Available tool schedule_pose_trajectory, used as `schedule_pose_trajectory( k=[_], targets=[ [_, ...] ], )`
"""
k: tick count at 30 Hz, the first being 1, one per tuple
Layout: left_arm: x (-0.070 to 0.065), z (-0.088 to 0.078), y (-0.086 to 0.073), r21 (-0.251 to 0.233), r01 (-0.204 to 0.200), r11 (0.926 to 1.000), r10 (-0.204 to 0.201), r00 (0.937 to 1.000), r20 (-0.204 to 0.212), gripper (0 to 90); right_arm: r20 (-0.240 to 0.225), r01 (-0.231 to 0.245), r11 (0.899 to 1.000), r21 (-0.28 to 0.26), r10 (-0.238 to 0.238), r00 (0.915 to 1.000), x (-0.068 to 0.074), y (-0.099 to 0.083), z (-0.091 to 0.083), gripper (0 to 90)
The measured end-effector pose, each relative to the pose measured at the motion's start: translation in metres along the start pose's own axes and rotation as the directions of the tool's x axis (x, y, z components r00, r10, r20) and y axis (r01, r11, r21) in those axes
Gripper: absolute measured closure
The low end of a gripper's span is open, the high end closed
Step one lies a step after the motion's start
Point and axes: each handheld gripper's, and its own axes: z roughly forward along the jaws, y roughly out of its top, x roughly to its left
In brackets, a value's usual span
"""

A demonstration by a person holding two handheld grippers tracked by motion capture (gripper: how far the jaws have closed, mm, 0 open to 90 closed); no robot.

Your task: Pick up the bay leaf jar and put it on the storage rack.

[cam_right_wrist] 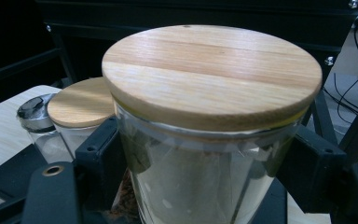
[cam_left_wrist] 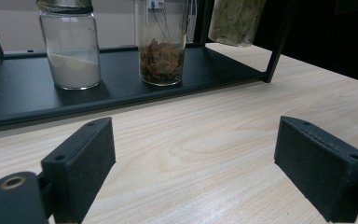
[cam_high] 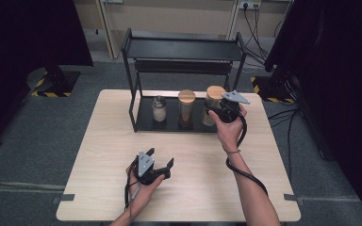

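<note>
A glass jar with a round wooden lid (cam_high: 213, 96) (cam_right_wrist: 209, 74), with dried green leaves inside, is at the right end of the black rack's lower shelf (cam_high: 172, 123). My right gripper (cam_high: 215, 112) (cam_right_wrist: 209, 163) is shut on it, one black pad on each side just under the lid. In the left gripper view this jar (cam_left_wrist: 235, 21) seems raised a little off the shelf. My left gripper (cam_high: 161, 157) (cam_left_wrist: 196, 163) stays low over the table's front, open and holding nothing.
Two more jars stand on the shelf: a metal-lidded one with white powder (cam_high: 159, 109) (cam_left_wrist: 72, 46) and a tall wooden-lidded one (cam_high: 186, 108) (cam_left_wrist: 162, 46). The rack's top shelf (cam_high: 184, 49) overhangs them. Light wooden table (cam_high: 193, 188); dark stands at both sides.
</note>
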Motion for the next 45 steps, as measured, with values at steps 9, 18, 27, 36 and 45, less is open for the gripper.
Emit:
schedule_pose_trajectory(
  k=[9, 18, 27, 36, 45],
  targets=[
    [0.000, 0.000, 0.000, 0.001, -0.002, 1.0000, 0.002, 1.0000, 0.001, 11.8, 0.011, -0.003, 1.000, 0.012, 0.003, 0.9999, -0.003, -0.002, 0.007, 25.2],
    [0.000, 0.000, 0.000, 0.001, -0.003, 1.0000, 0.003, 1.0000, 0.002, 11.8, 0.027, -0.011, 1.000, 0.023, 0.011, 0.9996, -0.007, -0.002, 0.015, 25.1],
    [0.000, 0.000, 0.000, 0.002, -0.001, 1.0000, 0.001, 1.0000, 0.002, 11.8, 0.043, -0.019, 0.999, 0.031, 0.018, 0.9989, -0.012, -0.003, 0.021, 25.1],
    [0.000, 0.000, 0.000, 0.001, -0.005, 1.0000, 0.005, 1.0000, 0.002, 11.8, 0.049, -0.019, 0.999, 0.035, 0.017, 0.9986, -0.012, -0.002, 0.028, 25.1],
    [0.000, 0.000, 0.000, 0.001, -0.005, 1.0000, 0.005, 1.0000, 0.003, 11.8, 0.063, -0.019, 0.999, 0.050, 0.016, 0.9979, -0.015, -0.004, 0.035, 25.2]
  ],
)
